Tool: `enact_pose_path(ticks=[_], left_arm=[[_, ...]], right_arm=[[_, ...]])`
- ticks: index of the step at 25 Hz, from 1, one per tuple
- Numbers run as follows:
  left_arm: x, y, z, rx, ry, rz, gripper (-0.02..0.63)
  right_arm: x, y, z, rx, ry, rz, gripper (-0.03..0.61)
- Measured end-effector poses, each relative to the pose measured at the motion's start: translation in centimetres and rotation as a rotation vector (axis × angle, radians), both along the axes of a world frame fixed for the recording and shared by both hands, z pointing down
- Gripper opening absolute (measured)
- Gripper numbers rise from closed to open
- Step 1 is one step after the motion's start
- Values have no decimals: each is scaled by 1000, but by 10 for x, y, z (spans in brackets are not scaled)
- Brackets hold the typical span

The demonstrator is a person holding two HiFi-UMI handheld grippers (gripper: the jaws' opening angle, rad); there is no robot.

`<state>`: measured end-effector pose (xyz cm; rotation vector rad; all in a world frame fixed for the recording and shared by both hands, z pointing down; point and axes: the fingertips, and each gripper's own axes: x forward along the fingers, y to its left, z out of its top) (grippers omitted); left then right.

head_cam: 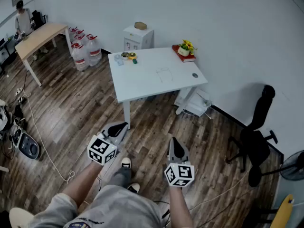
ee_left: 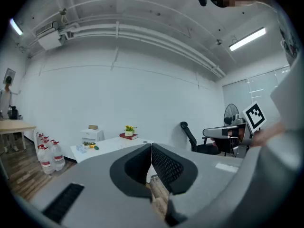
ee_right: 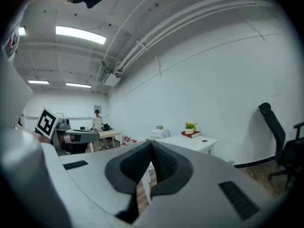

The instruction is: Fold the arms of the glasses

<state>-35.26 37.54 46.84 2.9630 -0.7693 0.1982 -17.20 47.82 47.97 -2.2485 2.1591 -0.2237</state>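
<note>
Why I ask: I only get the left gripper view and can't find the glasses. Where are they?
Observer: The head view shows a thin frame, likely the glasses, lying near the middle of the white table. It is too small to tell how the arms sit.
Operator: Is the right tool carrying anything?
Observer: No. In the right gripper view the right tool is shut, with nothing between its jaws.

Smooth matt table (head_cam: 142, 80) on a faintly glossy wood-plank floor (head_cam: 71, 110).
</note>
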Motion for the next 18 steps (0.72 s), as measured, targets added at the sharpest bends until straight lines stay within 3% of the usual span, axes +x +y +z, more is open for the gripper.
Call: enact_pose_path(ticks=[5,9,13,18], left_arm=[[6,-22,7,-1,8,-2,14],[15,-60,11,-15,16,-25,194],[28,-99,12,-23,18,-23,321],[47,-150,13,-14,24,6,337]], right_arm=[[8,-25,5,20,-22,-2,13],[20,-52,4,40,8,19,122],[32,-86,5,41,11,48,289],[48,-134,6,44,27,72,326]])
